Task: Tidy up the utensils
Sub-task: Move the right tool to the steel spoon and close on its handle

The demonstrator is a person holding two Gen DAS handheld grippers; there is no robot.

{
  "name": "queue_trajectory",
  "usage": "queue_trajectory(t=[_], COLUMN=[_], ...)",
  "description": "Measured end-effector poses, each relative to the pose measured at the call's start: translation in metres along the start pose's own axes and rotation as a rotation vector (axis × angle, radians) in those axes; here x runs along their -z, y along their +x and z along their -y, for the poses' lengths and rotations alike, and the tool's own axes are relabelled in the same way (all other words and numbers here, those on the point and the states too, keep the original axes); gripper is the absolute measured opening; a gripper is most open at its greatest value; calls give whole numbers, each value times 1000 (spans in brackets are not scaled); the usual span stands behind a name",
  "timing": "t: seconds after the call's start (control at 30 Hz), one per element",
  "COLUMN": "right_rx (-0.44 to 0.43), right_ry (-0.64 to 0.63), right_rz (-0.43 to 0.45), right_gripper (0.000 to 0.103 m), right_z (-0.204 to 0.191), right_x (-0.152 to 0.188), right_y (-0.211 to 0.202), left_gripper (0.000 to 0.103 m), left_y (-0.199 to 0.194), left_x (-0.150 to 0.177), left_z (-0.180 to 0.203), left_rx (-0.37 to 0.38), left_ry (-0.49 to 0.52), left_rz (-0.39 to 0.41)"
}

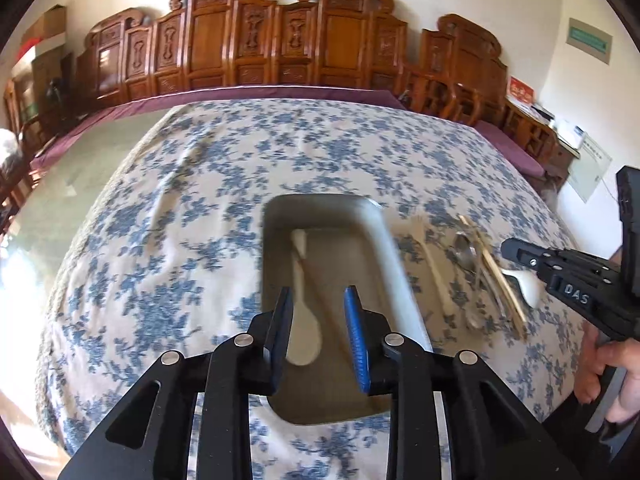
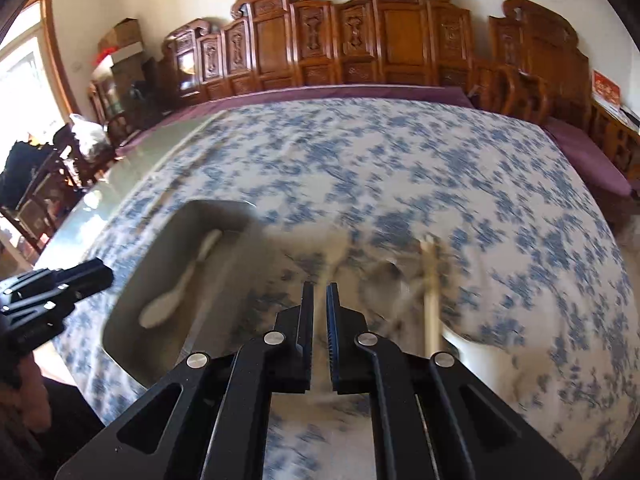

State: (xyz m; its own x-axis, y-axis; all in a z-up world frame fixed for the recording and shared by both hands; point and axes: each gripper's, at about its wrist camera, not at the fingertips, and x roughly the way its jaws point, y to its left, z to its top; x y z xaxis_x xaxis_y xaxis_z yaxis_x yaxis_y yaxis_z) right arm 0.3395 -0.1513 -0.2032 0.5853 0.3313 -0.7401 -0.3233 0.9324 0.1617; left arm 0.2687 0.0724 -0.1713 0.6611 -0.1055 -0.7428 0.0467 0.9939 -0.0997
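Utensils are split between two places: one white spoon lies inside the grey rectangular tray, bowl end toward the camera, with nothing else visible in the tray. The rest lie loose on the blue-flowered tablecloth just right of the tray: a white fork, a metal spoon, chopsticks and another white spoon. The left claw hangs over the tray's near end, its jaws partly apart and empty. The right claw, above the cloth between the tray and the blurred loose pieces, has its jaws almost together and grips nothing. The table shows wide open cloth beyond the tray and to its left; a bare strip runs along the left edge.
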Motion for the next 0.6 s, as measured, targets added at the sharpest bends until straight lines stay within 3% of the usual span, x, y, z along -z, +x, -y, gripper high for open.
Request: queue_trajectory(t=[0.1,0.17,0.37,0.6], right_rx=[14,17,29,105], right_ry=[6,2,-62,-166], right_rz=[-30,-48,-81,-135], right_gripper=[9,18,27,29], right_z=[8,6,-12,-22], right_x=[12,22,44,59], right_y=[5,11,24,44], left_gripper=[26,26,26,26], left_y=[0,0,2,4], left_x=[2,3,8,12], left_z=[13,20,37,46], left_rx=[12,19,28,32], left_ry=[23,35,75,97], left_rz=[3,1,-8,-16])
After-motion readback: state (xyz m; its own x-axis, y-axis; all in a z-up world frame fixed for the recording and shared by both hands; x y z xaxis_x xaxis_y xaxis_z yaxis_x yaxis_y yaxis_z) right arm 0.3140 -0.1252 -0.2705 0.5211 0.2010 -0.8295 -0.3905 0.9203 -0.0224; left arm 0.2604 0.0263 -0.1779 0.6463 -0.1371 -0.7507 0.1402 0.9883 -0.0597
